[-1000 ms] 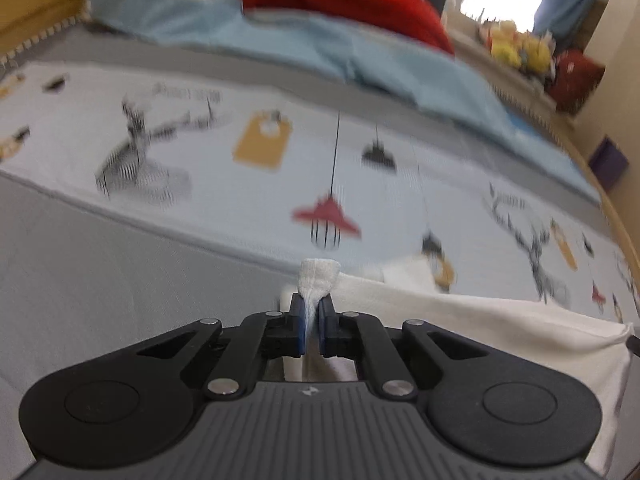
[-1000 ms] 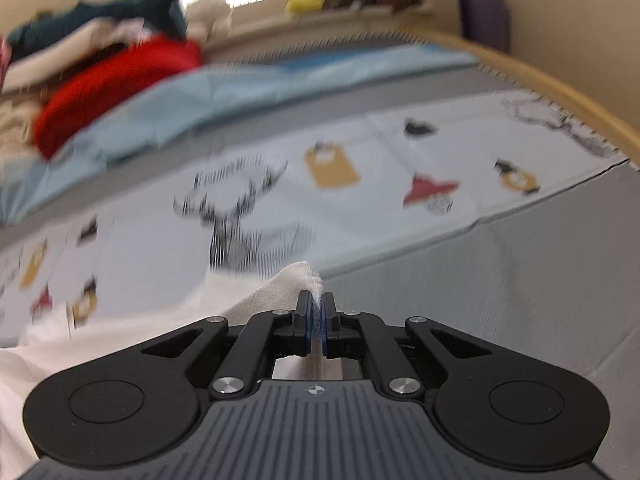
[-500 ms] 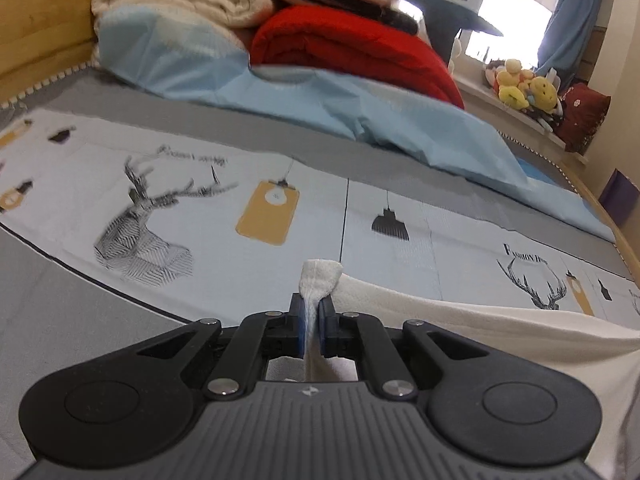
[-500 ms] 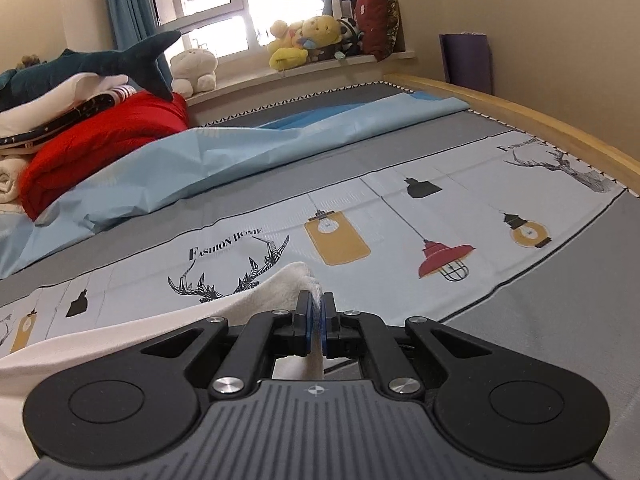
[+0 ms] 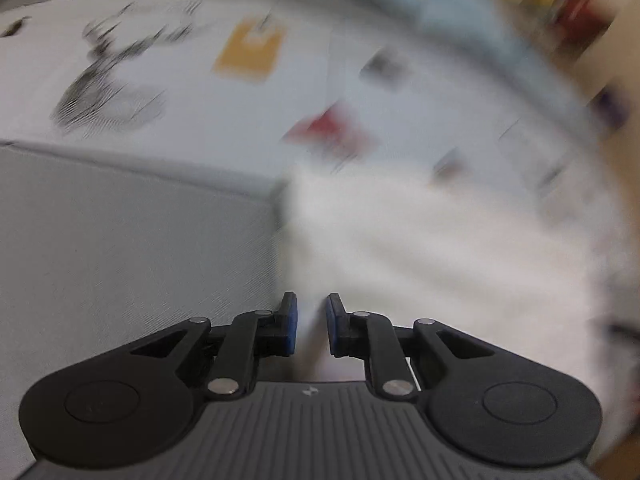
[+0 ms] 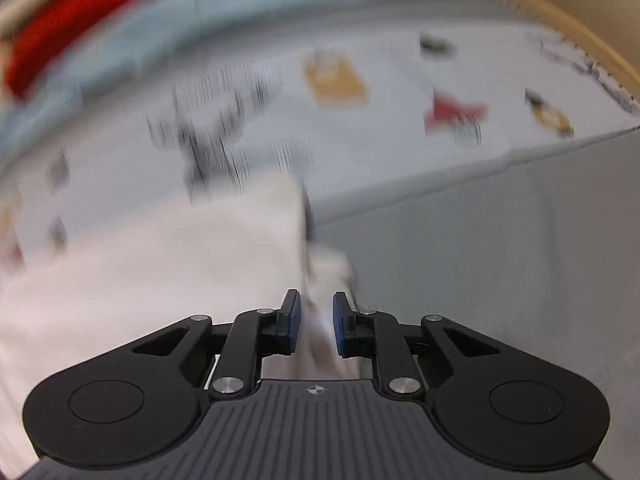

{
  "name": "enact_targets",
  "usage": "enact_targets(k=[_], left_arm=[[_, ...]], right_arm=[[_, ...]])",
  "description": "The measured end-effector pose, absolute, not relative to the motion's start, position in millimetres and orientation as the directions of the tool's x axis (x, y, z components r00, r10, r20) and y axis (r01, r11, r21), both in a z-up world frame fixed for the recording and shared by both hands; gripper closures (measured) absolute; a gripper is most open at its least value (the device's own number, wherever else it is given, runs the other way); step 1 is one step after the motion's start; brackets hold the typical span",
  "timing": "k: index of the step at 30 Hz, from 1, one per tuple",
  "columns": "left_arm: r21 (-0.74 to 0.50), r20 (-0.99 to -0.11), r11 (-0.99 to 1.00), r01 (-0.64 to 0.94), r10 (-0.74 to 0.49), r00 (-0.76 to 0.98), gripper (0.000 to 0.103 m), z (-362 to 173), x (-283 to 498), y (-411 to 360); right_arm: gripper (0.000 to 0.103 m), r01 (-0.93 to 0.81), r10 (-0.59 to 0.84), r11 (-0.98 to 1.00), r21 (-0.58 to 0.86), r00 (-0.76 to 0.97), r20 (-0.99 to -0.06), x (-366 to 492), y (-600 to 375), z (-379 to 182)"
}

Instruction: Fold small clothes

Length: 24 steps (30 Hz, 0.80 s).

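I am in a bedroom at home, working on a bed. Under me lies a grey bedsheet [image 6: 500,248] and a pale printed cover [image 5: 192,92] with deer and lantern motifs. Toward the far edge a red quilt [image 6: 80,12] is heaped on light blue bedding [image 6: 168,28].

Bare grey bed sheet [image 5: 132,248] fills the left of the left wrist view and the right of the right wrist view; white cloth [image 5: 440,248] covers the rest near both claws.
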<state>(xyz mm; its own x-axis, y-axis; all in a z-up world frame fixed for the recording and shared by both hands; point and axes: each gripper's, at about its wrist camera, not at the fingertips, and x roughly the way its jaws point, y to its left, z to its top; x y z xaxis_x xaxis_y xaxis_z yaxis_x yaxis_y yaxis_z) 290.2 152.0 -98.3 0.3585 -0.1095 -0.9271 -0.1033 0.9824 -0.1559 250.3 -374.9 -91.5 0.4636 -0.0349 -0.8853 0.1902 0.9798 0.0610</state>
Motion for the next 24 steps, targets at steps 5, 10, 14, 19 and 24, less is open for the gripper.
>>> enact_targets(k=[5, 10, 14, 19, 24], left_arm=[[-0.164, -0.909, 0.967, -0.195, -0.072, 0.41, 0.071, -74, 261, 171], [-0.259, -0.881, 0.956, -0.139, -0.175, 0.44, 0.071, -38, 221, 176], [-0.283, -0.864, 0.946, -0.16, -0.178, 0.471, 0.071, -28, 186, 179], [-0.371, -0.874, 0.909, -0.188, -0.274, 0.401, 0.071, -51, 174, 170], [-0.338, -0.894, 0.931, -0.136, -0.272, 0.357, 0.071, -58, 174, 159]], right_arm=[[0.07, 0.272, -0.042, 0.955, 0.119, 0.52, -0.853, 215, -399, -61], [0.07, 0.241, 0.04, 0.947, 0.214, 0.571, -0.82, 168, -404, -30], [0.07, 0.186, 0.118, 0.947, 0.263, 0.56, -0.82, 135, -392, -29], [0.07, 0.179, 0.113, 0.954, 0.241, 0.53, -0.841, 125, -384, -34], [0.07, 0.22, 0.086, 0.953, 0.211, 0.469, -0.879, 126, -386, -50]])
